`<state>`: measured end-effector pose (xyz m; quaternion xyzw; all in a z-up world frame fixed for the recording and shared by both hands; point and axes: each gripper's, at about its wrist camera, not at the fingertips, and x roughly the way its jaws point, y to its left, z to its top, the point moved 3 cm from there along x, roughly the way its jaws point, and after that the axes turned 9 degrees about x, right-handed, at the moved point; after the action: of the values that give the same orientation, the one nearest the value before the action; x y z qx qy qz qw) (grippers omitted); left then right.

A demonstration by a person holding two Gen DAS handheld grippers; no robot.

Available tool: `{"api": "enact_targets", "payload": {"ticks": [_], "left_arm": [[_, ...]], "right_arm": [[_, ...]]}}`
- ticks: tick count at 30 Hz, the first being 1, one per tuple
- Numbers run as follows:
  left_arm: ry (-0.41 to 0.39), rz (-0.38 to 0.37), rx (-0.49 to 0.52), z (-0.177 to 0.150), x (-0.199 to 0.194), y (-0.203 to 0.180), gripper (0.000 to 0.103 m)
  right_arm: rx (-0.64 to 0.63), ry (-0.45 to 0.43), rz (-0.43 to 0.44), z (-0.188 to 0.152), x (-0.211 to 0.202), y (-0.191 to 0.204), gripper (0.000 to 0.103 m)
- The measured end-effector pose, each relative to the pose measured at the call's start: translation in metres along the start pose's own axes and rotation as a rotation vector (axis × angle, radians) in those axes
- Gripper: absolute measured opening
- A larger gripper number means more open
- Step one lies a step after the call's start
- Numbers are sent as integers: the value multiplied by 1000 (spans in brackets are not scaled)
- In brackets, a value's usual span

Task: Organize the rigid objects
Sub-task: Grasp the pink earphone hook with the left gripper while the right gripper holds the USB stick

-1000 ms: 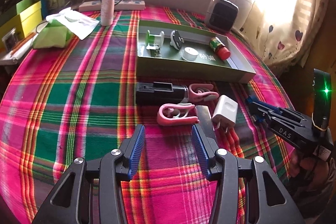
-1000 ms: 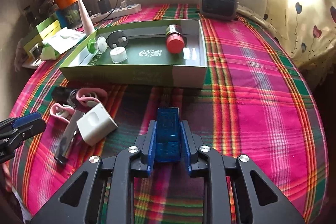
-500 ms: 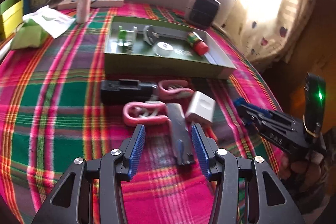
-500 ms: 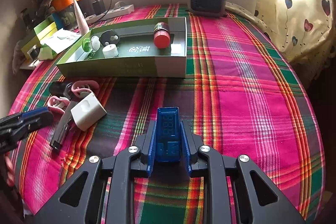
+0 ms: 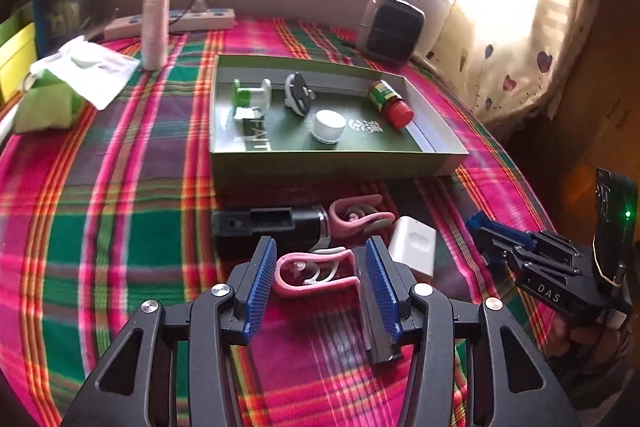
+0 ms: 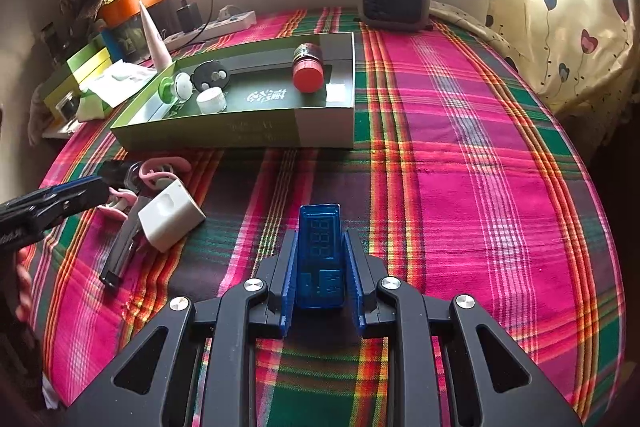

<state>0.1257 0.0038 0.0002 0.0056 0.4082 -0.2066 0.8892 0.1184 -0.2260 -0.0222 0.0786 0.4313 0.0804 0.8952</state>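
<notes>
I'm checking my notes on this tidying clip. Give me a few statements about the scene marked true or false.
1. The right gripper is shut on the blue USB meter. True.
2. The left gripper is shut. False: its jaws stand open around the pink clip.
3. The red-capped bottle lies in the green tray. True.
4. The white charger is in the tray. False: it lies on the plaid cloth.
</notes>
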Motion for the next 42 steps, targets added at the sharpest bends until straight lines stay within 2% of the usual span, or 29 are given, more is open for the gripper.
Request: {"api": "enact_targets", "payload": {"ticks": [9, 15, 19, 33, 36, 42], "left_arm": [[21, -43, 56, -4, -3, -7, 46], [21, -7, 79, 3, 1, -2, 46], [53, -55, 73, 5, 10, 0, 46], [77, -134, 27, -32, -8, -8, 46], [76, -130, 52, -38, -12, -14, 46], [71, -34, 72, -29, -6, -11, 46]], "right_arm": [[-5, -1, -6, 0, 0, 0, 24], [-6, -1, -10, 0, 0, 1, 24], [-8, -1, -14, 0, 1, 1, 24], [-6, -3, -19, 0, 1, 2, 24], [-6, -3, -18, 0, 1, 2, 24], [-5, -3, -17, 0, 1, 1, 24]]}}
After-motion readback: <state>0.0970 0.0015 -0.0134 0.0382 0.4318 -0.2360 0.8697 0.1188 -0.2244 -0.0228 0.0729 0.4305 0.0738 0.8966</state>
